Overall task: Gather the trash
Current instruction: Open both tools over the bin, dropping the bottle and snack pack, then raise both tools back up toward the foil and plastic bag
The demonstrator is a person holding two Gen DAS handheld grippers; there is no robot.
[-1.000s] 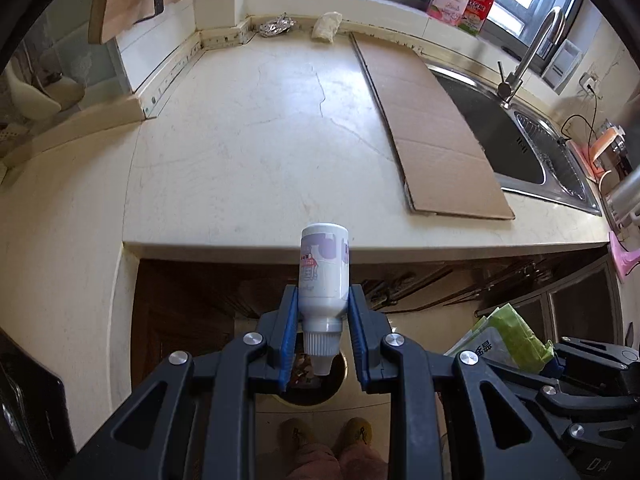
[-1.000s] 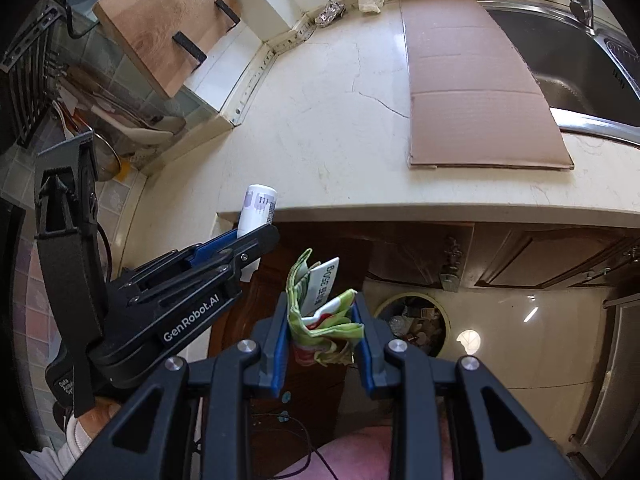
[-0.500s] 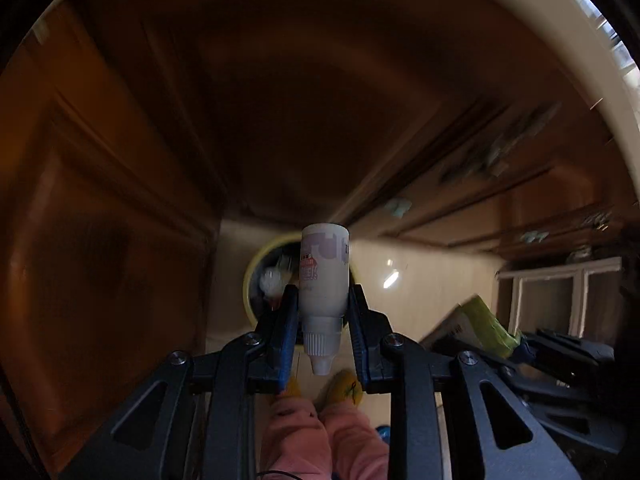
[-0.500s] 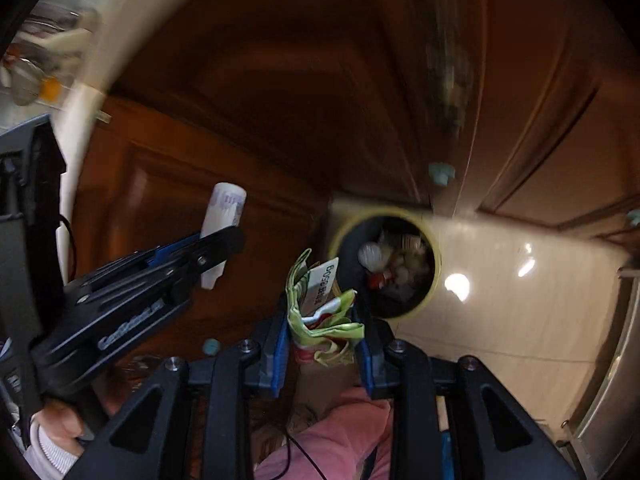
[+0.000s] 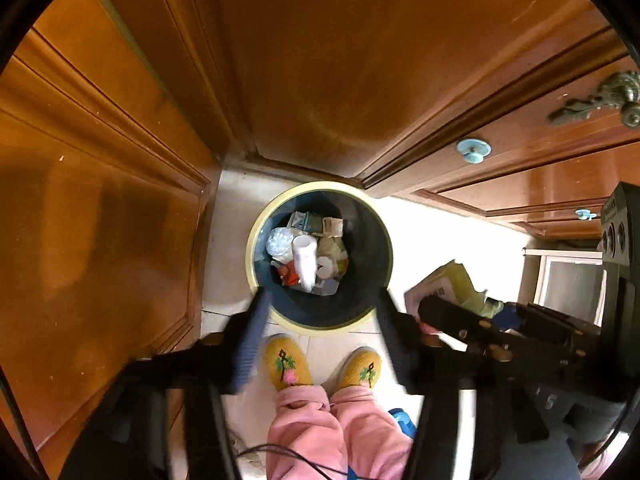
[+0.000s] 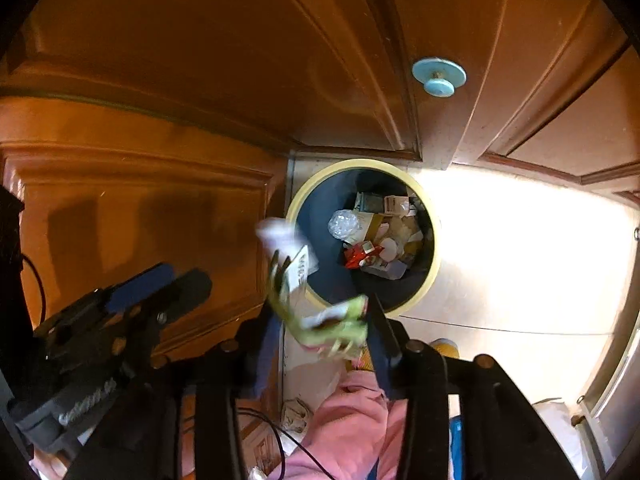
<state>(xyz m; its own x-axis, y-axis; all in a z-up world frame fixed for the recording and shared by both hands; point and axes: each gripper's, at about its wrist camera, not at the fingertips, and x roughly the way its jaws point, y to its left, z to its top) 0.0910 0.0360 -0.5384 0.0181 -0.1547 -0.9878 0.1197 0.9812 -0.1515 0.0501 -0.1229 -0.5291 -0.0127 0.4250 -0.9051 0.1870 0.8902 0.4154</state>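
My left gripper (image 5: 320,300) stands with its jaws spread wide and nothing between them, directly above the round dark-blue trash bin with a pale yellow rim (image 5: 256,276). The small white plastic bottle (image 5: 306,258) appears in line with the bin's opening, blurred, over the mixed refuse (image 5: 332,240) of cartons, wrappers and a clear crumpled plastic piece; I cannot tell whether it is airborne or already at rest. In the right wrist view the same bottle (image 6: 280,238) shows as a white smear at 10 o'clock from the bin rim (image 6: 430,280), just beyond my left gripper's blue-padded fingers (image 6: 138,286). My right gripper (image 6: 326,320) has its jaws apart, and the crumpled green-and-white plastic wrapper (image 6: 320,320) sits between them, motion-blurred; I cannot tell whether the pads grip it or it is loose. The wrapper lies at 7 o'clock from the bin, overlapping its near rim in this view. The bin stands on a light tiled floor (image 6: 520,240) against brown wooden cabinet doors (image 5: 360,60), one carrying a light-blue round knob (image 6: 439,74) at 12 o'clock from the bin. Yellow embroidered slippers (image 5: 286,362) and pink trouser legs (image 5: 320,428) appear at 6 o'clock.
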